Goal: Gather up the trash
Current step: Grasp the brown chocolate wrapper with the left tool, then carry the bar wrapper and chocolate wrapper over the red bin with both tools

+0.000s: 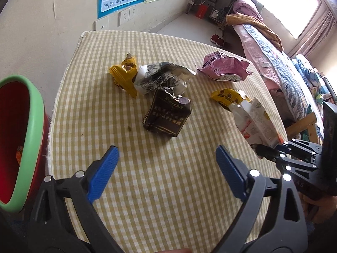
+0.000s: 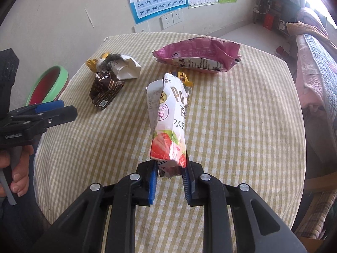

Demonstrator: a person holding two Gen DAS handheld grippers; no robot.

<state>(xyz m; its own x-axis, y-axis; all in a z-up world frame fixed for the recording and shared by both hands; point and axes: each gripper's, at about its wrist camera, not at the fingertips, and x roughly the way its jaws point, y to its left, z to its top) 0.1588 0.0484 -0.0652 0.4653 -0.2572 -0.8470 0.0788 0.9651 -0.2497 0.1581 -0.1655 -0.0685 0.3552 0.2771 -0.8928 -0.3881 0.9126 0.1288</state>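
Note:
My right gripper [image 2: 169, 177] is shut on a white strawberry wrapper [image 2: 168, 118] and holds it above the checked table [image 2: 242, 126]; the wrapper also shows in the left wrist view [image 1: 259, 124]. My left gripper [image 1: 166, 160] is open and empty over the table's near side, short of a dark brown wrapper [image 1: 166, 113]. Behind that wrapper lie a black-and-white wrapper [image 1: 162, 76] and a yellow wrapper [image 1: 124, 76]. A pink bag [image 1: 223, 67] lies at the far right, with a second yellow wrapper [image 1: 227, 97] near it. A red bin with a green rim [image 1: 23, 139] stands left of the table.
A wall with posters and sockets [image 1: 126, 16] stands behind the table. A bed with quilts [image 1: 280, 63] runs along the right side. A shelf [image 1: 210, 2] stands in the far corner. The table's left edge [image 1: 54, 109] borders the bin.

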